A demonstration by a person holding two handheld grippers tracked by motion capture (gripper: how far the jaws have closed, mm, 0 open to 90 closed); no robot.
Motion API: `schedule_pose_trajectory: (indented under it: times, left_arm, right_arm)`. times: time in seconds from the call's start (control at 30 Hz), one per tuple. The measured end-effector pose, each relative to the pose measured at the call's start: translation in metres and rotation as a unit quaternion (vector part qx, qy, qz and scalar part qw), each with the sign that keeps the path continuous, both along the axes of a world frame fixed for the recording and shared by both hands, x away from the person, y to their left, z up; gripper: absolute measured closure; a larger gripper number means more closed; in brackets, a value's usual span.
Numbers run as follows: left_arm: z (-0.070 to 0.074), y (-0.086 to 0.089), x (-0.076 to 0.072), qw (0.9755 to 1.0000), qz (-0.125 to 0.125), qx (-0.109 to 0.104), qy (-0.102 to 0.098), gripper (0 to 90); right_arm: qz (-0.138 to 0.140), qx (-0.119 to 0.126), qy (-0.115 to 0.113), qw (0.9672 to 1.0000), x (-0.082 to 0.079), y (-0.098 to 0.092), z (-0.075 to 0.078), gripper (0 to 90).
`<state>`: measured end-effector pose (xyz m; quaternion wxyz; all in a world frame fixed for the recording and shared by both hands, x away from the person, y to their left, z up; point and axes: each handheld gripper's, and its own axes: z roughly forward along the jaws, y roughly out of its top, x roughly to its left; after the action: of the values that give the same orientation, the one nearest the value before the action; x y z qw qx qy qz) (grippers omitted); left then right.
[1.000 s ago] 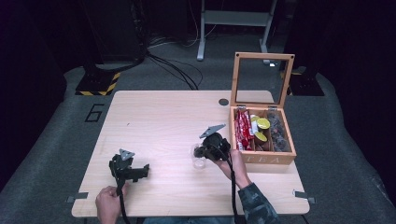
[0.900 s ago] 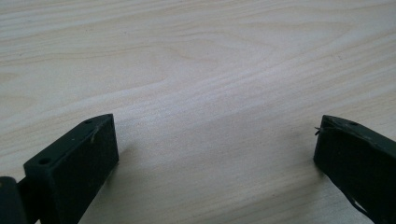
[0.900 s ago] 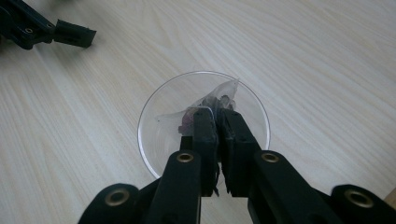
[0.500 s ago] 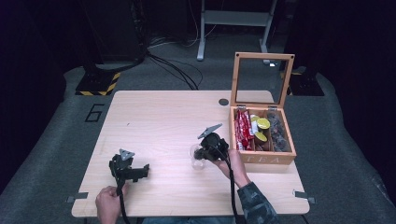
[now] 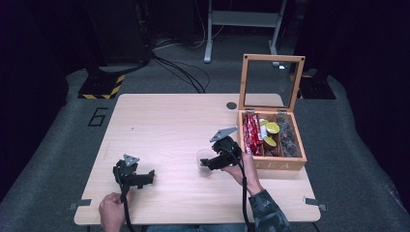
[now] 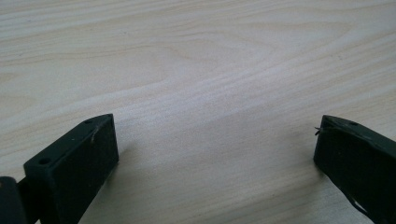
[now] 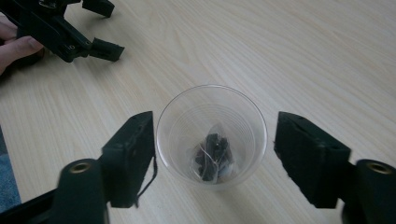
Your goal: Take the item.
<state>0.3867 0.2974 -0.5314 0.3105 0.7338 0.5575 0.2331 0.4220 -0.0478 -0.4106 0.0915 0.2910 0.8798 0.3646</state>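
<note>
A clear plastic cup (image 7: 211, 135) stands upright on the table (image 5: 169, 125) with a dark tea bag (image 7: 212, 156) lying at its bottom. My right gripper (image 7: 214, 140) hangs over the cup (image 5: 205, 162) and looks down into it. Its jaws have just been opening and now stand on either side of the rim, not pressing on it. My right gripper (image 5: 209, 164) is just left of the wooden box. My left gripper (image 5: 146, 178) rests at the front left of the table, its jaws (image 6: 215, 140) wide apart over bare wood.
A wooden tea box (image 5: 295, 164) stands at the right with its glass lid (image 5: 270, 79) raised. It holds red packets (image 5: 251, 135), yellow capsules (image 5: 271, 128) and dark ones. A small dark disc (image 5: 231, 105) lies behind it. The left gripper (image 7: 106, 28) shows farther off.
The right gripper stays over the cup with hardly any shift. The left gripper and hand have not moved.
</note>
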Motion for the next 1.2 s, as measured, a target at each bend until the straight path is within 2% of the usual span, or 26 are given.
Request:
schedule_pose_trajectory:
  times: [0.13,0.23,0.4,0.47,0.77,0.8,0.83,0.87,1.03,1.13,1.17,1.2]
  left_arm:
    - [0.000,0.000,0.000,1.0000,0.000,0.000,0.000,0.0]
    - [-0.001,-0.001,0.000,1.0000,0.006,-0.006,-0.004,0.0]
    - [-0.001,-0.001,0.000,1.0000,0.006,-0.005,-0.004,0.0]
    - [-0.001,-0.001,0.000,1.0000,0.006,-0.005,-0.004,0.0]
    - [-0.001,-0.001,0.000,1.0000,0.006,-0.005,-0.004,0.0]
    - [-0.001,-0.001,0.000,1.0000,0.006,-0.005,-0.004,0.0]
    - [-0.001,-0.001,0.000,1.0000,0.006,-0.005,-0.004,0.0]
    - [-0.001,-0.001,0.000,1.0000,0.006,-0.004,-0.004,0.0]
    - [-0.001,-0.001,0.000,1.0000,0.006,-0.004,-0.004,0.0]
    - [-0.001,-0.001,0.000,1.0000,0.006,-0.005,-0.004,0.0]
    - [-0.001,-0.001,0.000,1.0000,0.006,-0.005,-0.004,0.0]
    - [0.000,-0.001,0.000,1.0000,0.005,-0.004,0.000,0.0]
  right_arm:
    - [-0.001,0.001,-0.005,1.0000,-0.009,-0.010,0.005,14.3]
    - [-0.003,0.006,-0.014,0.9999,-0.014,-0.018,0.008,10.5]
    - [-0.030,0.000,-0.023,0.9993,-0.023,-0.032,0.010,1.7]
    - [-0.028,-0.003,-0.025,0.9993,-0.024,-0.035,0.010,0.6]
    - [-0.066,0.012,-0.040,0.9969,-0.042,-0.064,0.012,0.0]
    - [-0.072,0.014,-0.044,0.9963,-0.044,-0.069,0.013,0.0]
    - [-0.092,0.013,-0.055,0.9941,-0.049,-0.077,0.013,0.0]
    - [-0.097,0.016,-0.060,0.9934,-0.051,-0.082,0.013,0.0]
    - [-0.124,0.028,-0.064,0.9898,-0.061,-0.101,0.009,0.0]
    - [-0.148,0.023,-0.069,0.9863,-0.069,-0.117,0.005,0.0]
    - [-0.148,0.023,-0.069,0.9863,-0.069,-0.117,0.005,0.0]
    - [-0.165,0.020,-0.073,0.9833,-0.073,-0.125,0.001,0.0]
